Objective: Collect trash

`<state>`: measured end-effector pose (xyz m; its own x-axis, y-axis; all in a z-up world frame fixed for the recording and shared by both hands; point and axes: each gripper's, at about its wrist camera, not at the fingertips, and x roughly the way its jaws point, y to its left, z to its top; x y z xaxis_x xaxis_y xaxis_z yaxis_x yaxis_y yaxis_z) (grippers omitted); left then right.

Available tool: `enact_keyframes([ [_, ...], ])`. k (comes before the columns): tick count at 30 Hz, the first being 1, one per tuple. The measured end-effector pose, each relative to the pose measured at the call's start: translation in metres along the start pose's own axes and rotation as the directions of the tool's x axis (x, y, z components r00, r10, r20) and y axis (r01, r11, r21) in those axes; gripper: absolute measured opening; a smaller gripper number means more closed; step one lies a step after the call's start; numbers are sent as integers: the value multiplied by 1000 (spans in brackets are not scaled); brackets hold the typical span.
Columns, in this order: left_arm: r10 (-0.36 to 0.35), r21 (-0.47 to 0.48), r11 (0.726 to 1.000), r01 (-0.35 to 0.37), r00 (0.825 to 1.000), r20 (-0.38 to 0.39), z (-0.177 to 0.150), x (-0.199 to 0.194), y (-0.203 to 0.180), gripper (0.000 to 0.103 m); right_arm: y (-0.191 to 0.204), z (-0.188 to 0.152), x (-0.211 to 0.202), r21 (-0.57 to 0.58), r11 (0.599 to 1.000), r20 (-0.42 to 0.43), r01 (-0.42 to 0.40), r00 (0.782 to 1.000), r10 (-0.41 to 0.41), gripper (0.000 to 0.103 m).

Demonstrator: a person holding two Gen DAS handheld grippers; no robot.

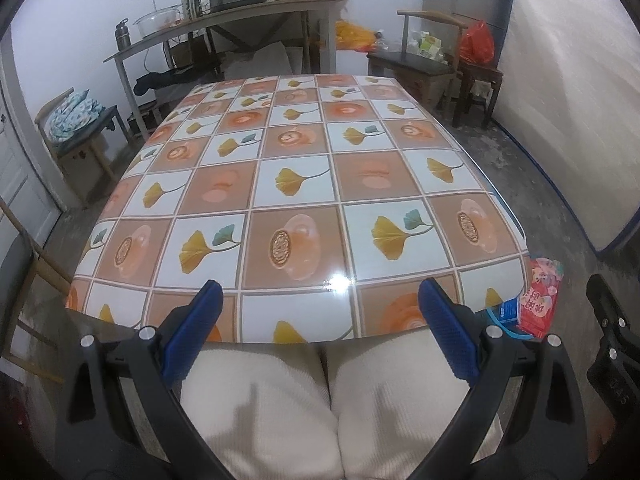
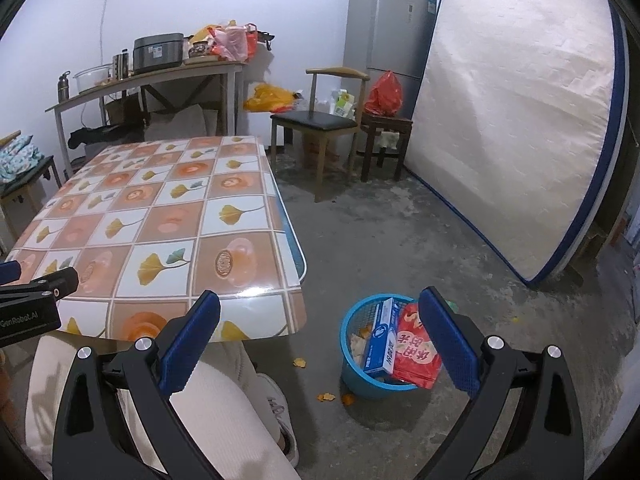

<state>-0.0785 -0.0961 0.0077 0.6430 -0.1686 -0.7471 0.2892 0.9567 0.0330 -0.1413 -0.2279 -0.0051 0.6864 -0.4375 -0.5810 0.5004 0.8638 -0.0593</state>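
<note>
Both grippers (image 1: 320, 328) (image 2: 320, 332) spread apart, empty, blue bin (image 2: 356, 376) beside table (image 2: 160, 216), scraps (image 2: 326, 397) on floor.

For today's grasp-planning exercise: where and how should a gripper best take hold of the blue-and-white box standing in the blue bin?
Probably grip the blue-and-white cardboard box at its upper end, coming from above. It stands tilted, projecting past the blue plastic mesh bin rim, its lower part buried.
</note>
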Motion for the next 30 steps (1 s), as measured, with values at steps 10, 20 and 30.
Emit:
enact_keyframes([
  [10, -3, -1, 1000, 3, 1000, -7, -1, 1, 2, 94, 4, 2, -1, -19, 1000, -2, -18, 1000, 18, 97],
  [20, -4, 9, 1000, 4, 1000, -19, -2, 3, -1, 94, 3, 2, 0, -15, 1000, -3, -19, 1000, 19, 97],
  [30, -4, 16, 1000, 5, 1000, -29, -3, 5, -2, 94, 4, 1, -1, -14, 1000, -6, -24, 1000, 24, 97],
])
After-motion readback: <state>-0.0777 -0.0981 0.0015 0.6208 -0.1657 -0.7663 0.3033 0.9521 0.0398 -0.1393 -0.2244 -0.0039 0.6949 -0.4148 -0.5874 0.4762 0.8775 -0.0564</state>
